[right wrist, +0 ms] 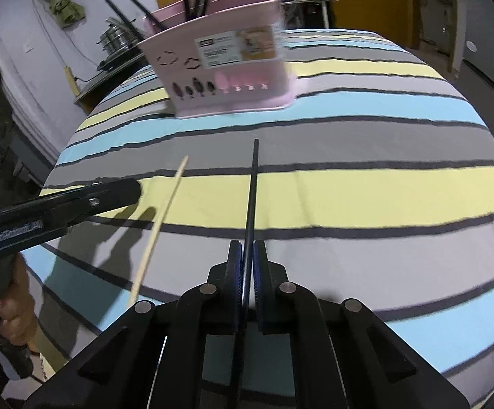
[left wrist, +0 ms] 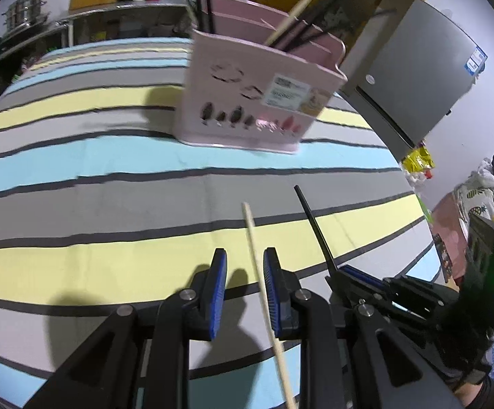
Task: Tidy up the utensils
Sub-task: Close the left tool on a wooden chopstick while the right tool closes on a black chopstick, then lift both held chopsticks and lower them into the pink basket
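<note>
A pink utensil holder (left wrist: pixel 253 102) stands on the striped tablecloth, with several black chopsticks and a wooden one in it; it also shows in the right wrist view (right wrist: pixel 226 68). My left gripper (left wrist: pixel 245 266) is open; a wooden chopstick (left wrist: pixel 260 272) runs between its fingers close to the right pad, its far end seeming to rest on the cloth. The same stick shows in the right wrist view (right wrist: pixel 160 228). My right gripper (right wrist: pixel 245 255) is shut on a black chopstick (right wrist: pixel 252 197) that points forward toward the holder; it also shows in the left wrist view (left wrist: pixel 315 228).
The striped tablecloth (left wrist: pixel 93 170) covers a round table. A grey fridge (left wrist: pixel 424 78) stands at the right in the left wrist view. A steel counter with pots (left wrist: pixel 25 13) lies behind. The table edge (right wrist: pixel 62 156) drops off at the left in the right wrist view.
</note>
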The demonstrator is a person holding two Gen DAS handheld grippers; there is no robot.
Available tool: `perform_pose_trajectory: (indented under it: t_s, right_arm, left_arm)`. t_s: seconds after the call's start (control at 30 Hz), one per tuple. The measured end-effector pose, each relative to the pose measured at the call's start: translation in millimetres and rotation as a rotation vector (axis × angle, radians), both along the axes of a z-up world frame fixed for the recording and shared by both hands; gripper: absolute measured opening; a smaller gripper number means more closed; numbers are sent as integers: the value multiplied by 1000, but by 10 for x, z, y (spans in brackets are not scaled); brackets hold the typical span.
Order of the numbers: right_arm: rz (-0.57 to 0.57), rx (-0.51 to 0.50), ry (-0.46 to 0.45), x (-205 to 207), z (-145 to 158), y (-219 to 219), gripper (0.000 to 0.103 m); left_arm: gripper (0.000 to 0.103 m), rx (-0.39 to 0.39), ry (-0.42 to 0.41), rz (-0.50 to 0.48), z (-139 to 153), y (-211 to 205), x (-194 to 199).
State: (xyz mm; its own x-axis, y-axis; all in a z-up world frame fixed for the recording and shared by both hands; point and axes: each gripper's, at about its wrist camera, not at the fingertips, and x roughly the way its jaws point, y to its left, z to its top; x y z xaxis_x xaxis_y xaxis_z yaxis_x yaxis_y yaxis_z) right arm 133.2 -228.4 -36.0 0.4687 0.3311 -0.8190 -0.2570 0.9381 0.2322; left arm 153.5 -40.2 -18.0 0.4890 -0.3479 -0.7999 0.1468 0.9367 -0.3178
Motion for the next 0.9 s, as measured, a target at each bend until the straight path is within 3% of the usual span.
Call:
perform_pose_trajectory:
  t_s: [0.17,0.27,0.37,0.57,0.77,0.9]
  right_arm:
    - [-5,18,11,13,12,-25,6]
    - [6,6,10,45,25,23,7]
    - [15,-6,5,95,25,59,8]
    - [35,-35,1,294,11,163,8]
    - [53,-57,16,474,-3,225,9]
    - [58,-52,23,511,-11,227,8]
  left_arm:
    - [23,33,35,-25,-151,-213,125]
    - [22,81,12,-44,-185,-311,140]
    - [10,134,2,-55,-181,-327,132]
    - [9,102,19,-44,-181,-174,149]
    - [9,134,27,-45,-170,-166,184]
    - [9,196,30,-113,-152,-289,261]
